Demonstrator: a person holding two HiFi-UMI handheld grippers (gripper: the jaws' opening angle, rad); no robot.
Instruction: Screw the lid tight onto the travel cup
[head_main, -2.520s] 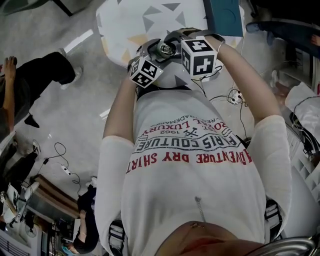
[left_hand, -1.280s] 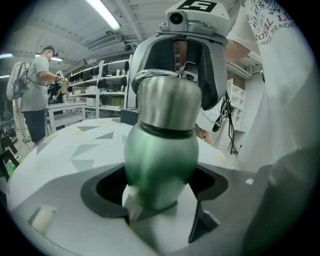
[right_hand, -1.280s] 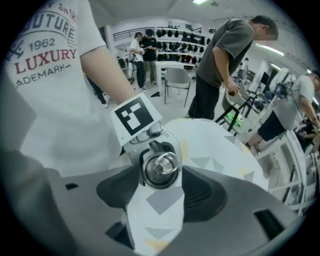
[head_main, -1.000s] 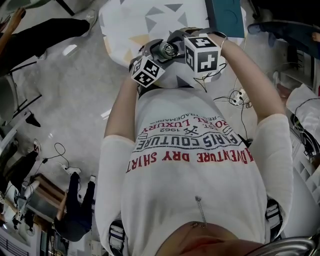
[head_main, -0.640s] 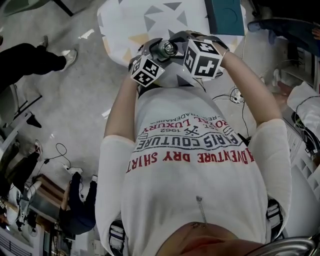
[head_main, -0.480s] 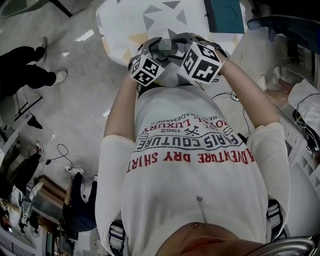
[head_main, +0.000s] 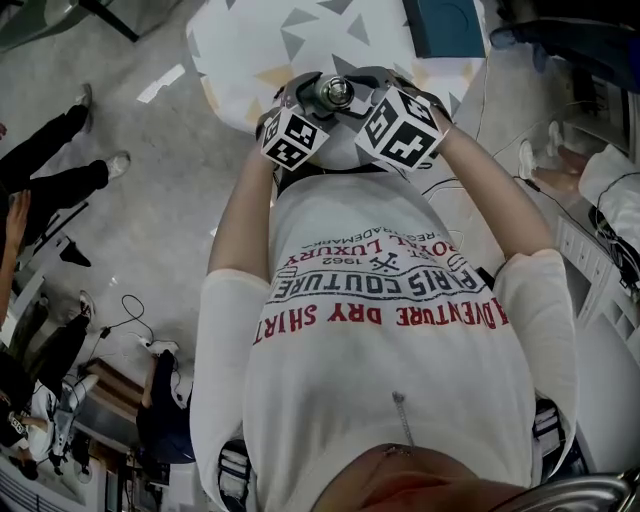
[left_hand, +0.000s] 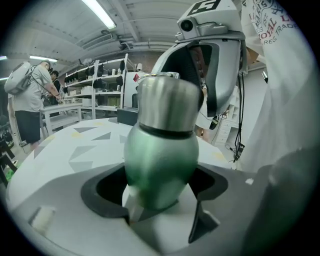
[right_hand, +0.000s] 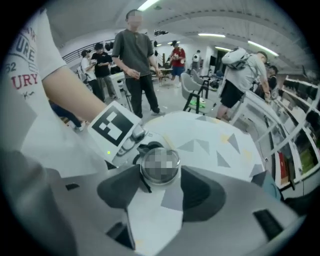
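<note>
The left hand-held gripper (left_hand: 159, 197) clamps the green travel cup (left_hand: 161, 160) over the bench (right_hand: 215, 132). The right hand-held gripper (right_hand: 160, 181) grips its steel lid (left_hand: 167, 102) from above. Tightening looks under way; the next move calls for a firm twist with the cup held fixed.

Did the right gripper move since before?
Yes. The right gripper rolled: its marker cube tipped and slid down toward the shirt, while the cube on the left gripper stayed put.
</note>
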